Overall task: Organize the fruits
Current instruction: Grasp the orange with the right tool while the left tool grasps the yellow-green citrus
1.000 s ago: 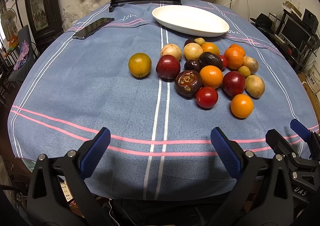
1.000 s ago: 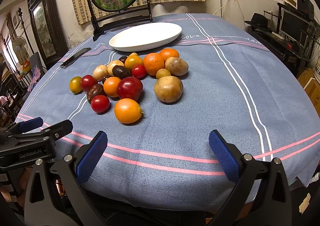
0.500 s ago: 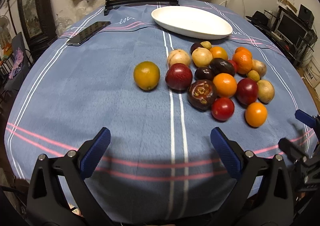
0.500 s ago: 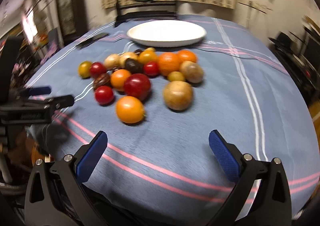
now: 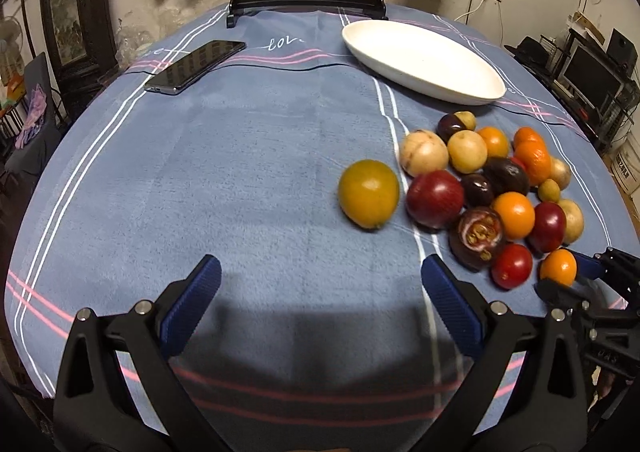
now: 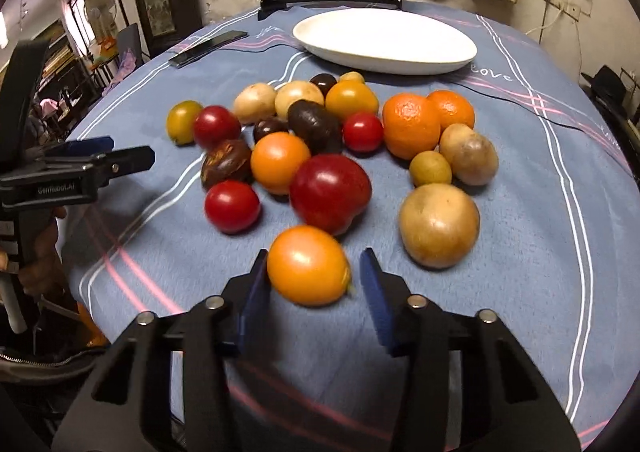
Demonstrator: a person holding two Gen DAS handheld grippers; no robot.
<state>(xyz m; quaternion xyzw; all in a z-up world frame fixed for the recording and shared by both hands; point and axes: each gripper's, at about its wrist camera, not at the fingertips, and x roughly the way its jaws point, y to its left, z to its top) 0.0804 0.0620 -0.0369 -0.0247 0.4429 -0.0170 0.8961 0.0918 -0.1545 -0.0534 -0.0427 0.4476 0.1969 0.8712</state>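
Left gripper (image 5: 320,276): pitched steeply down over bare blue striped tablecloth (image 5: 240,171), fingers spread wide, nothing between them. It sits left of the fruit heap, well short of the nearest piece, a yellow-green fruit (image 5: 368,193). Count of fruit on the cloth, right wrist view, from the left:

- 1 yellow-green fruit
- 4 red, two of them tomato-like (image 6: 232,205)
- 1 brown wrinkled fruit (image 6: 226,163)
- 3 dark purple-black (image 6: 316,125)
- 4 large tan (image 6: 438,223)
- 3 smooth orange (image 6: 280,161)
- 2 mandarins (image 6: 410,123)
- 2 small pale ones (image 6: 430,167)

Total 20, all clustered and mostly touching, none on the dish. Behind the heap are 1 white oval dish (image 6: 384,37) and, to its left, 1 dark phone (image 5: 196,65) lying flat. Right gripper (image 6: 314,276): also tilted down at the near edge of the heap, its jaws just closing and now narrow. They flank the nearest orange fruit (image 6: 308,264), which rests on the cloth. The left pad appears to touch the fruit, though motion blur makes this uncertain. A sliver of cloth shows between the fruit and the right pad, so it is not yet clamped.
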